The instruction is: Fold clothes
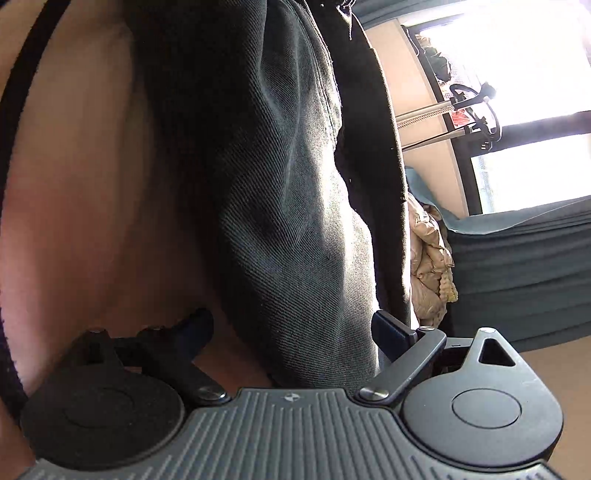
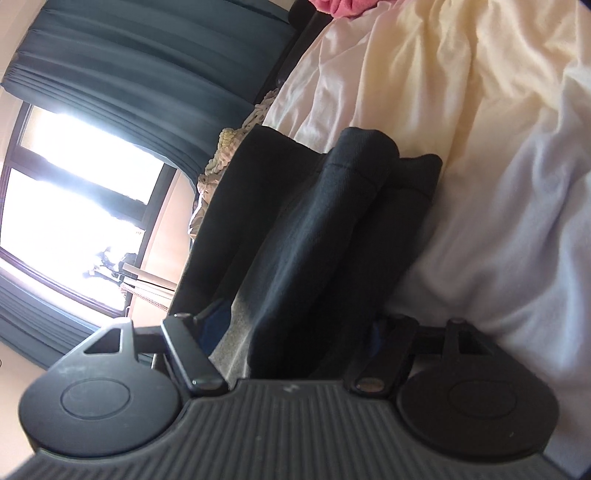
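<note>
Dark trousers (image 2: 303, 236) of twill cloth hang in front of both my tools, and they fill the middle of each view. Before my right gripper (image 2: 295, 328) the folded legs lie against a cream sheet (image 2: 443, 92), which spreads to the right of the tool. The cloth passes between the two fingers of this gripper, but the jaws stand apart and I cannot see the pads press on it, so I call it released. My left gripper (image 1: 291, 328) is also released: its fingers are wide apart, and the thick fold of the trousers (image 1: 280, 184) comes down between them and is close to the right finger (image 1: 391, 332). Whether the cloth touches that finger I cannot tell.

To the left of the left tool there is a blurred pinkish surface; I cannot say what it is. To its right, beyond the trousers, I see a crumpled beige garment (image 1: 428, 266), a teal curtain (image 1: 524, 266) and a bright window (image 1: 517, 74). Far ahead of the right tool, at the top, a pink cloth (image 2: 343, 7) lies on the sheet.
</note>
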